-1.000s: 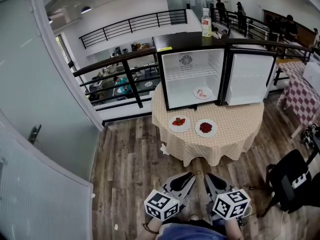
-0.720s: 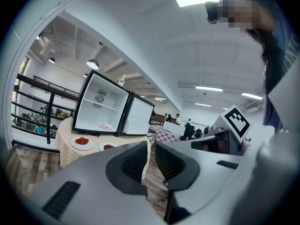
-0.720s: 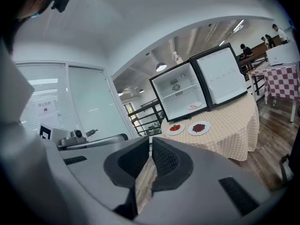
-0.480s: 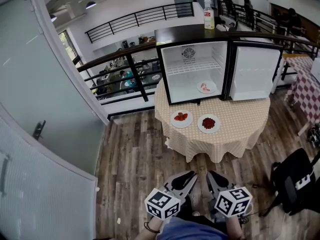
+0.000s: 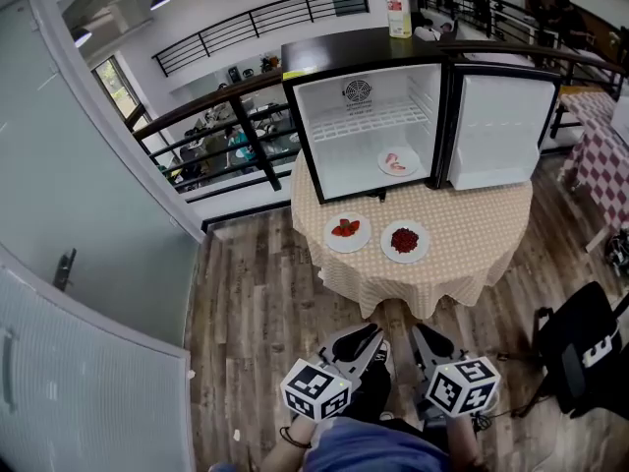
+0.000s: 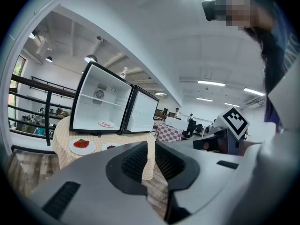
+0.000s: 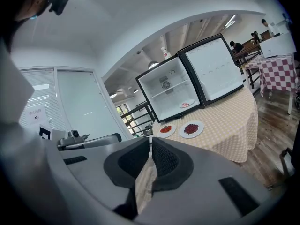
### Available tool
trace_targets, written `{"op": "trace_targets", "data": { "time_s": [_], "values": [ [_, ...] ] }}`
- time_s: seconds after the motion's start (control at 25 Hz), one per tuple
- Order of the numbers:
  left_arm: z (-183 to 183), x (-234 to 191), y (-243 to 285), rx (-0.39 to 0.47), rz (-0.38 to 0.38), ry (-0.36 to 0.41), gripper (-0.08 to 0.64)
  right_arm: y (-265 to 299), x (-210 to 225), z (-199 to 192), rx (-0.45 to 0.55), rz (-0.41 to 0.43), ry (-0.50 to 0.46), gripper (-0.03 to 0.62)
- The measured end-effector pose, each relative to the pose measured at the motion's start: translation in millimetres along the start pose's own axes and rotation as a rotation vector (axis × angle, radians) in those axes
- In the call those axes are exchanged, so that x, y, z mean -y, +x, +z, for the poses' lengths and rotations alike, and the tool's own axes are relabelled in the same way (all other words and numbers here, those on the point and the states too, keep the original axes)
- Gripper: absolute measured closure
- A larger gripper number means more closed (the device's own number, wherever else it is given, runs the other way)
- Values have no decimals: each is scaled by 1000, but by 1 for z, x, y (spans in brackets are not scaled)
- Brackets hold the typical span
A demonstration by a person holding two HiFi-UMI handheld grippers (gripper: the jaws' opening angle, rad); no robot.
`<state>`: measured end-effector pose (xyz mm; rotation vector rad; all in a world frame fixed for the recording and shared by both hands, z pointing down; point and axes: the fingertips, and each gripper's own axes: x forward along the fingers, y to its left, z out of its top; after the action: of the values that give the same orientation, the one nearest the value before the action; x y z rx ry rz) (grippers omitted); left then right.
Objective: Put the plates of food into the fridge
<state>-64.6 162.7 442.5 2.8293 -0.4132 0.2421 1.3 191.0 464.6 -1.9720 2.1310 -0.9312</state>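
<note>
With fingers pressed together, the left gripper (image 5: 366,337) and right gripper (image 5: 421,334) hung over the wooden floor (image 5: 256,303), well apart from the surface (image 5: 472,249) bearing the strawberry plate (image 5: 347,231) and the red berry plate (image 5: 405,241) before the open fridge (image 5: 324,136), a third plate (image 5: 397,162) inside.

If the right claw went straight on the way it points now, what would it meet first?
The right claw would probably meet the draped front of the tablecloth, below the strawberry plate; nothing stands nearer, though depth is unclear.

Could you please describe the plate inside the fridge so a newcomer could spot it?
On the round checked-cloth table stands an open fridge. The plate lies on its floor, toward the right; unlike the two plates on the cloth, it is inside.
</note>
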Motion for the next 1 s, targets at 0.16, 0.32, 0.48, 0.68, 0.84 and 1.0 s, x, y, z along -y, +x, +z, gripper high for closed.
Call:
{"op": "trace_targets", "data": {
  "time_s": [0.16, 0.32, 0.48, 0.68, 0.84, 1.0],
  "values": [
    [11, -27, 29, -21, -18, 31, 512, 28, 23, 24, 8, -29, 12, 560],
    [21, -61, 56, -33, -40, 23, 512, 57, 41, 49, 13, -61, 23, 560],
    [38, -100, 82, -25, -43, 28, 512, 87, 56, 71, 6, -88, 21, 560],
    [49, -143, 109, -28, -53, 32, 512, 123, 79, 89, -11, -133, 32, 560],
    [48, -172, 124, -26, -59, -28, 511, 147, 94, 98, -37, -164, 31, 560],
    [44, -193, 139, -44, -86, -63, 511, 167, 111, 102, -50, -190, 31, 560]
  ]
}}
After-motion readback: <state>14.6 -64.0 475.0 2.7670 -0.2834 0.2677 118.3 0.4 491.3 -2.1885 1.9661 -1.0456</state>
